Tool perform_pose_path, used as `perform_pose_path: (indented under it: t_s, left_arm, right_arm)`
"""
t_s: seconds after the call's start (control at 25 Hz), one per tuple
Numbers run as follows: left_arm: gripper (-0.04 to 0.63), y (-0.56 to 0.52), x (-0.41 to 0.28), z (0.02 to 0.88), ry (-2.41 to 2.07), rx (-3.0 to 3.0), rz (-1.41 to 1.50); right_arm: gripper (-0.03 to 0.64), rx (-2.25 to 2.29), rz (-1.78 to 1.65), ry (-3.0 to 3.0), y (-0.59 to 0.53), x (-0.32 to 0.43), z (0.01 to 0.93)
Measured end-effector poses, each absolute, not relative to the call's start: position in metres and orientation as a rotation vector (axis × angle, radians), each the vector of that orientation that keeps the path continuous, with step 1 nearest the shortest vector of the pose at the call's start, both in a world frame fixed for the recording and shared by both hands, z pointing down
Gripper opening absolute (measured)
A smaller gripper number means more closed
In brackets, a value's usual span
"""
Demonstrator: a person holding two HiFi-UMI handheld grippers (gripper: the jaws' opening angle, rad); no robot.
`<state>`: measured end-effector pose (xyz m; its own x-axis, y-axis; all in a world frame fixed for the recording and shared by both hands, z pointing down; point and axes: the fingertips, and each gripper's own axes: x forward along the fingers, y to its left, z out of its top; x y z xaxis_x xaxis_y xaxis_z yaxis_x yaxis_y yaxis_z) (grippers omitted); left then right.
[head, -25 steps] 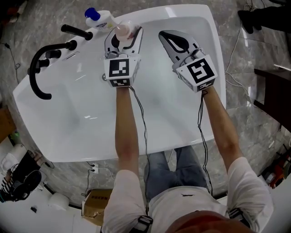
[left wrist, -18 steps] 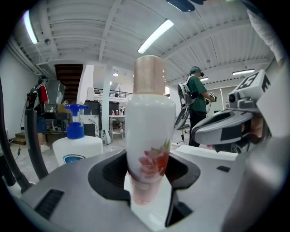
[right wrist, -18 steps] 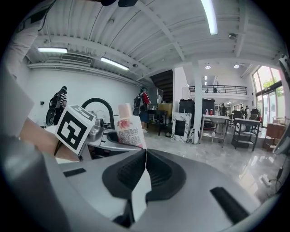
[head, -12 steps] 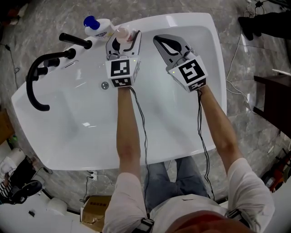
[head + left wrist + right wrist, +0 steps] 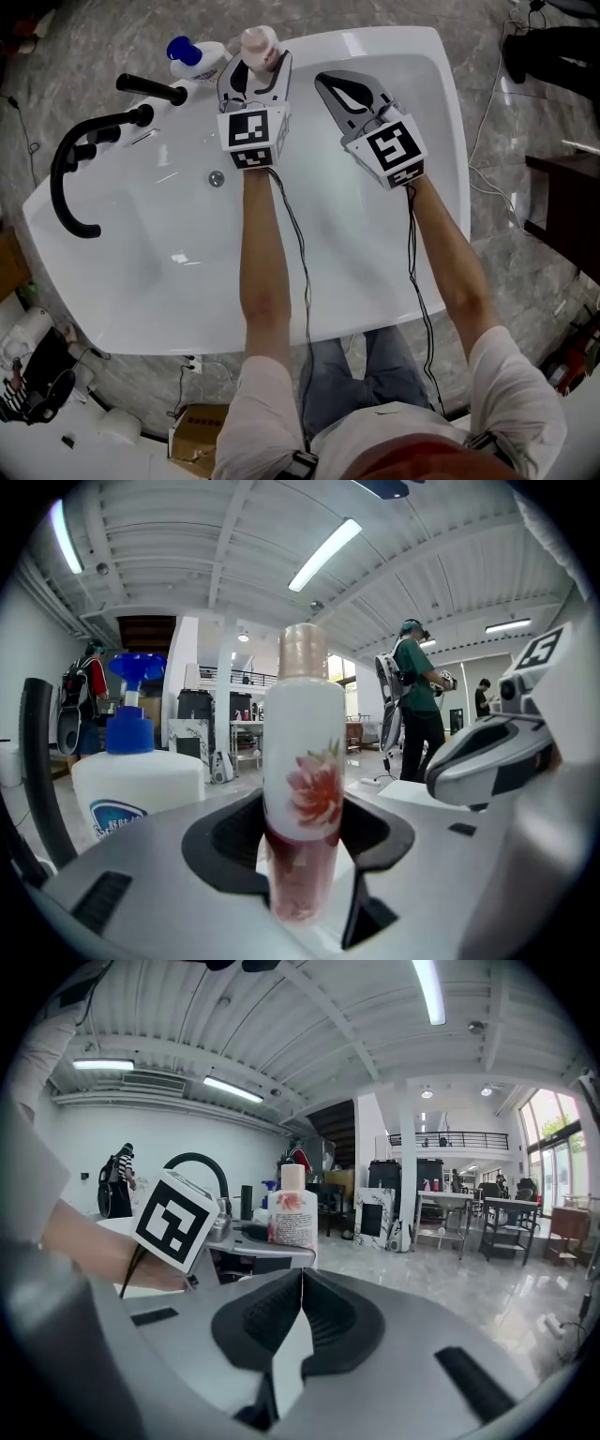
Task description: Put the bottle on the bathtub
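A white bottle (image 5: pixel 302 789) with a pink flower print and a pink cap stands upright between the jaws of my left gripper (image 5: pixel 305 869), which is shut on it. In the head view the bottle (image 5: pixel 259 44) sits at the far rim of the white bathtub (image 5: pixel 441 122), held by the left gripper (image 5: pixel 255 80). My right gripper (image 5: pixel 352 94) hovers over the tub to the right, jaws shut with nothing between them. The right gripper view shows the closed jaws of that right gripper (image 5: pixel 300 1321) and the bottle (image 5: pixel 292 1215) off to the left.
A white pump bottle with a blue cap (image 5: pixel 194 56) stands on the tub's far corner, also the pump bottle (image 5: pixel 131 775) beside the held one. A black curved faucet (image 5: pixel 89 159) and handle sit at the left rim. The drain (image 5: pixel 217 177) lies inside the tub. Marble floor surrounds it.
The left gripper has carried the bottle a little farther up toward the tub's far rim. The right gripper has shifted slightly left and stays shut.
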<state>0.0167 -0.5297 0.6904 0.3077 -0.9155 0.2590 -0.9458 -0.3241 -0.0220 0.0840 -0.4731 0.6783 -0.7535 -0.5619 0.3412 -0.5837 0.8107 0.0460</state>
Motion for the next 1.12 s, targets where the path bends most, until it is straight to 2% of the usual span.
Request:
perform_pose_path:
  t_s: [1.12]
  left_arm:
    - [0.235, -0.538, 0.011, 0.686, -1.865, 2.319, 0.351]
  right_arm:
    - [-0.005, 0.887, 0.089, -2.649, -0.470, 0.090, 0.674]
